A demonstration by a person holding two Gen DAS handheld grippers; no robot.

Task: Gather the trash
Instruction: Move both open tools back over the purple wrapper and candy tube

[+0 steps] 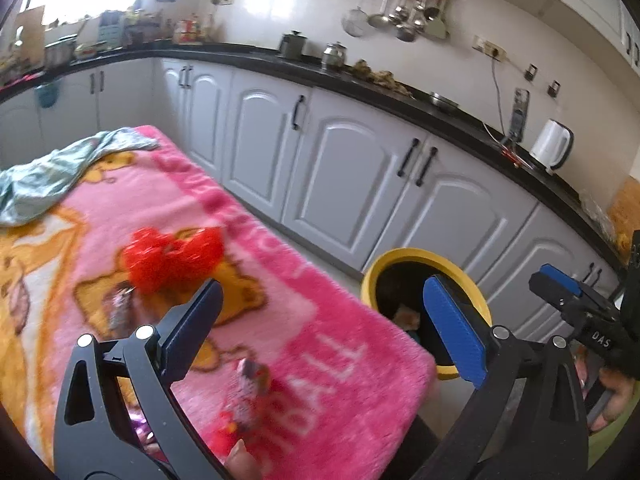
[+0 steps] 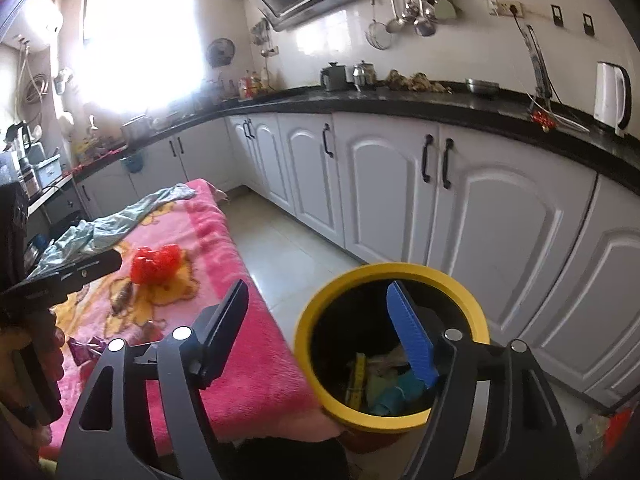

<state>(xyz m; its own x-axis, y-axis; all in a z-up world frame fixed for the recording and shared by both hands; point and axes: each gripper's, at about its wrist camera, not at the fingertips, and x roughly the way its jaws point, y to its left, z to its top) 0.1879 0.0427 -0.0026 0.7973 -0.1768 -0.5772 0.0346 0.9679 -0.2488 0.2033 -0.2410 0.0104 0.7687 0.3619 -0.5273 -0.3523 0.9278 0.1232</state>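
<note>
A yellow bin point(image 2: 394, 276) with a black liner stands on the floor beside a pink blanket-covered table point(image 2: 240, 360); it holds several scraps of trash. My right gripper point(image 2: 316, 328) is open and empty, its blue finger over the bin mouth. My left gripper point(image 1: 320, 328) is open and empty above the table's near corner, with the bin point(image 1: 416, 258) to its right. On the blanket lie a red crumpled net point(image 1: 172, 254), also in the right wrist view point(image 2: 156, 264), a brown wrapper point(image 1: 120, 308), a colourful wrapper point(image 1: 252, 384) and a purple wrapper point(image 2: 86, 348).
A pale green cloth point(image 1: 52, 176) lies at the table's far end. White cabinets point(image 2: 500, 240) under a black counter point(image 2: 440, 106) run along the right, with a white kettle point(image 2: 612, 96). Tiled floor point(image 2: 288, 256) lies between table and cabinets.
</note>
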